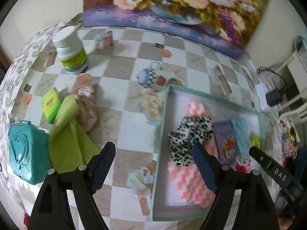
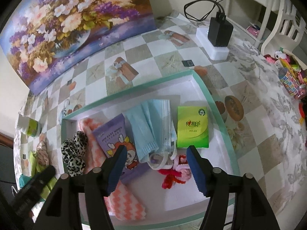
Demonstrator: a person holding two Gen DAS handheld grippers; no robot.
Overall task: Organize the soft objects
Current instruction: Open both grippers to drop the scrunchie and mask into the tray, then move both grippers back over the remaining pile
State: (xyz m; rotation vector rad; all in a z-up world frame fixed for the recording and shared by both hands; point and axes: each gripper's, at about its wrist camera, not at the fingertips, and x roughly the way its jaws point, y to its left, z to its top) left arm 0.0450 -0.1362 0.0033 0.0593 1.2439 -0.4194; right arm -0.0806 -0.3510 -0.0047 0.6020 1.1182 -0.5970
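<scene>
A shallow teal-rimmed box [image 1: 165,115] [image 2: 211,99] holds a pink chevron cloth [image 1: 190,184], a leopard scrunchie [image 1: 190,134] [image 2: 73,153], a purple wipes pack [image 2: 113,134], blue face masks [image 2: 149,122], a green tissue pack [image 2: 191,128] and red and pink hair ties [image 2: 172,174]. My left gripper [image 1: 153,163] is open and empty above the box's left rim. My right gripper [image 2: 156,164] hangs open over the masks and hair ties, touching nothing. Left of the box lie a green cloth [image 1: 71,140], a pinkish scrunchie [image 1: 86,111] and a second green tissue pack [image 1: 50,103].
A teal plastic case [image 1: 26,151] and a white-capped bottle [image 1: 71,51] stand on the left of the checked tablecloth. A flower painting [image 1: 172,5] leans at the back. A black charger on a white block [image 2: 219,31] sits at the back right, near a chair.
</scene>
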